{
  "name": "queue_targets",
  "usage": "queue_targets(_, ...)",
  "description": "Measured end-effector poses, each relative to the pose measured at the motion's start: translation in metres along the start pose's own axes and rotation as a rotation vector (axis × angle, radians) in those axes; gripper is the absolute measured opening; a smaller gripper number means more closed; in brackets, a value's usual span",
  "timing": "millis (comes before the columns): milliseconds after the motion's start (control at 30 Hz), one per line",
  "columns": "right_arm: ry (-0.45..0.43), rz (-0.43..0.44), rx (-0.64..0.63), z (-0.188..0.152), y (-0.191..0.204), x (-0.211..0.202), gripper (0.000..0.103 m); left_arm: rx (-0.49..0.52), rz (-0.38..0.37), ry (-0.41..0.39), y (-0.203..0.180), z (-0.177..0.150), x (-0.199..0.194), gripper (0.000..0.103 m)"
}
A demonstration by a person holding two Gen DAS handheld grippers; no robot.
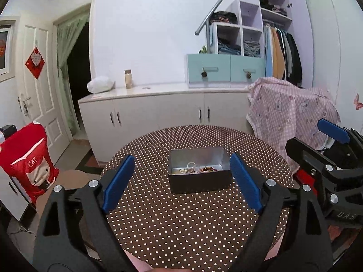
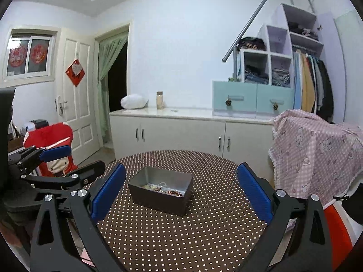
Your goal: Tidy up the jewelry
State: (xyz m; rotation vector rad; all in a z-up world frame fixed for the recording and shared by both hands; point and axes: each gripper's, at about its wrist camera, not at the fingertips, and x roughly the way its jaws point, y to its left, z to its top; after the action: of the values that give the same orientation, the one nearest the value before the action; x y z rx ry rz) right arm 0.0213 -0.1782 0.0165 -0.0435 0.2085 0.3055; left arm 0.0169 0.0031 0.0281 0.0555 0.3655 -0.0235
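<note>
Behind everything we see a bedroom wall with white cabinets (image 1: 158, 111) and an open wardrobe (image 1: 281, 52). Nearer, a round dotted surface (image 1: 181, 222) carries a metal tin (image 1: 199, 181) near its middle; the jewelry (image 1: 195, 169) lies tangled on the tin's floor. We judge the main risk to be snagging: chains knotted together may lift as one clump or drag the light tin. Left claw (image 1: 181, 181) and right claw (image 2: 181, 192) both stand wide, empty, touching nothing, short of the tin.
</note>
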Motion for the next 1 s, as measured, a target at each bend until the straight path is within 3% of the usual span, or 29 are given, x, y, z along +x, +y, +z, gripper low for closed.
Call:
queue_targets(333,-0.065,-0.066,0.026,-0.008,0.0,-0.017,0.095,-0.02,0.028,-0.042,-0.004,-0.003,-0.015,0.089)
queue_targets(1000,-0.059,-0.1,0.064,-0.021,0.001,-0.021,0.095,-0.04,0.039,-0.025,-0.01,-0.013,-0.015,0.089)
